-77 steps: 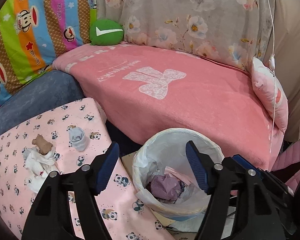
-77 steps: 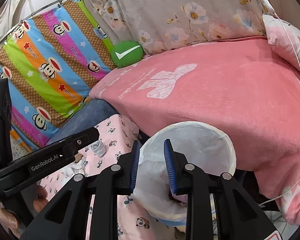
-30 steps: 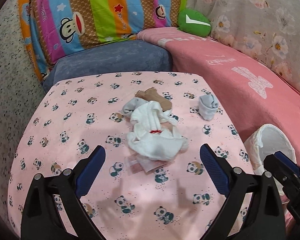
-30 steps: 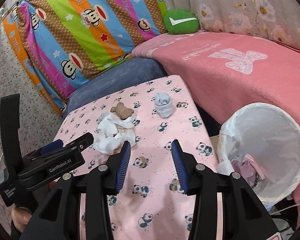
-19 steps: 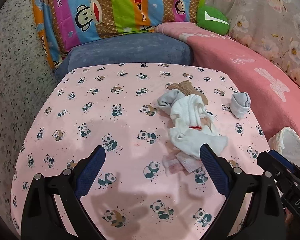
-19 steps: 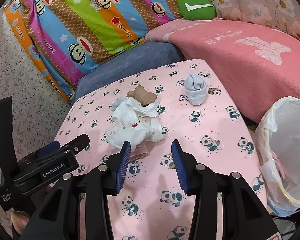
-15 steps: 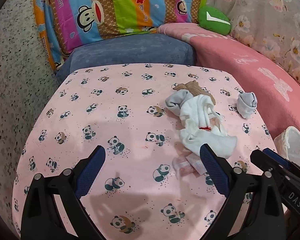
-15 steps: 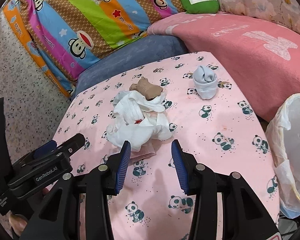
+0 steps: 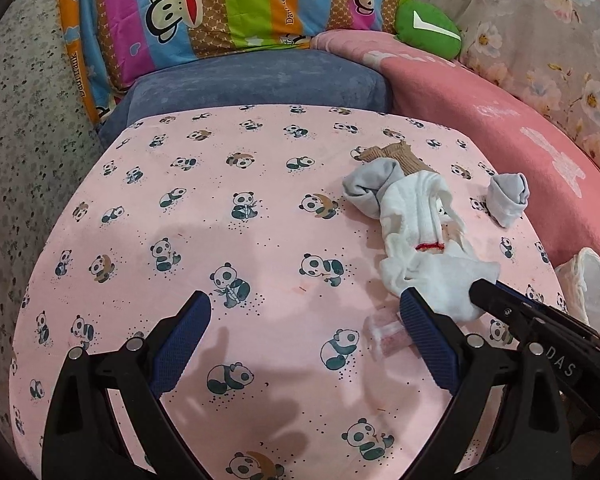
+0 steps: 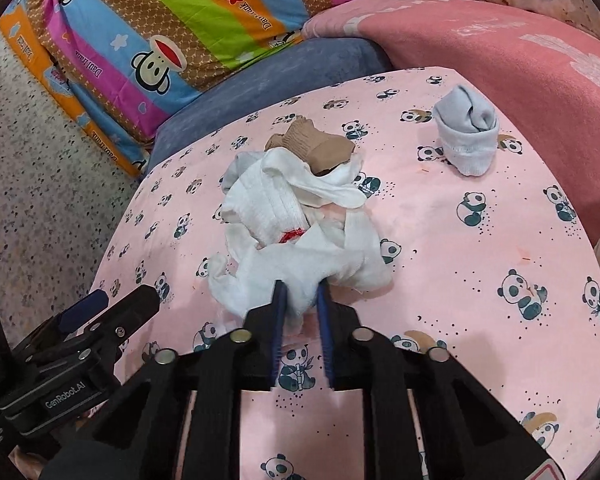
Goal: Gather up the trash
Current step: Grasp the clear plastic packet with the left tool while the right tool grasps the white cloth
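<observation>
A pile of crumpled white cloth (image 10: 300,216) with a red mark lies on the pink panda-print table cover (image 10: 460,264). A brown sock (image 10: 316,144) rests on its far side. My right gripper (image 10: 300,300) sits at the pile's near edge. Its jaws are closing, with a fold of the white cloth pinched between the pads. In the left wrist view the same white cloth pile (image 9: 416,220) is at the right, with the right gripper (image 9: 480,286) touching it. My left gripper (image 9: 304,304) stands open over the bare table cover (image 9: 220,200), holding nothing. A small clear wrapper (image 9: 384,336) lies by its right finger.
A rolled grey-white sock (image 10: 466,136) lies alone near the table's far right corner. The white-lined bin (image 9: 588,280) stands off the table's right edge. A blue cushion (image 9: 260,80), striped monkey bedding (image 9: 220,8) and a pink blanket (image 9: 480,92) lie behind. Speckled floor (image 9: 20,120) is on the left.
Both grippers have come down and closer to the table. The right gripper reached the pile's near edge and its jaws narrowed onto the white cloth. The left jaws stayed wide.
</observation>
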`<state>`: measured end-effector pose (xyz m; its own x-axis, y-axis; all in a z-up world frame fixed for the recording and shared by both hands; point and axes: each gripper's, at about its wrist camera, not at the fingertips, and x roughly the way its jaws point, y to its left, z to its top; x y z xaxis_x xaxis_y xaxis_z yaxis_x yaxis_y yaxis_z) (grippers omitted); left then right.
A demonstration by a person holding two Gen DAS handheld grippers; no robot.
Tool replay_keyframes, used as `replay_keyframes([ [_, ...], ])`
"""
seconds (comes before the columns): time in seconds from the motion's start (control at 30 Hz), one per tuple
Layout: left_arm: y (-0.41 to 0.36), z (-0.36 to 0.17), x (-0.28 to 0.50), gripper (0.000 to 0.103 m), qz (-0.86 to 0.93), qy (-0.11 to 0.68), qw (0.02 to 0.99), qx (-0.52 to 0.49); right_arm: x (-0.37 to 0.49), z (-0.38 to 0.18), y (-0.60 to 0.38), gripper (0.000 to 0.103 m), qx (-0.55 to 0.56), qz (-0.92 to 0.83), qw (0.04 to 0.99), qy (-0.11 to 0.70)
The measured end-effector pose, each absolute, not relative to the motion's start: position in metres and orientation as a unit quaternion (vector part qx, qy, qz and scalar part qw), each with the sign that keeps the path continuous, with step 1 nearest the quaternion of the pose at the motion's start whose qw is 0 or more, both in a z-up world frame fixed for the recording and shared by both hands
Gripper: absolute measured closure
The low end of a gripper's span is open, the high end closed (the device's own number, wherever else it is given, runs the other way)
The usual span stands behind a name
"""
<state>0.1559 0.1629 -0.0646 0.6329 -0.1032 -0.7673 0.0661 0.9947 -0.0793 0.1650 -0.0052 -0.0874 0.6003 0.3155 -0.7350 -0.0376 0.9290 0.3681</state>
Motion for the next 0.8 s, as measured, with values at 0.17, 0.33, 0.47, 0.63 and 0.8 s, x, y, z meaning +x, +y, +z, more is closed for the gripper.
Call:
replay_keyframes([
  [0.17,0.149,-0.066,0.155,0.012,-0.064,0.43,0.9,-0.014,0.155,-0.065,-0.022,0.094,0.17,0.084,0.902,0.389],
  [0.33,0.127,-0.072,0.157,0.012,-0.088,0.441,0.893,-0.012,0.143,-0.043,-0.047,0.094,0.181,0.059,0.913,0.36],
  [0.47,0.109,-0.077,0.162,0.012,-0.114,0.448,0.887,-0.016,0.135,-0.035,-0.069,0.094,0.192,0.042,0.915,0.352],
  [0.63,0.091,-0.09,0.171,0.012,-0.134,0.464,0.876,-0.02,0.125,-0.035,-0.091,0.094,0.207,0.029,0.912,0.352],
  [0.8,0.08,-0.098,0.17,0.034,-0.15,0.477,0.866,-0.013,0.117,-0.04,-0.102,0.094,0.213,0.023,0.91,0.354],
])
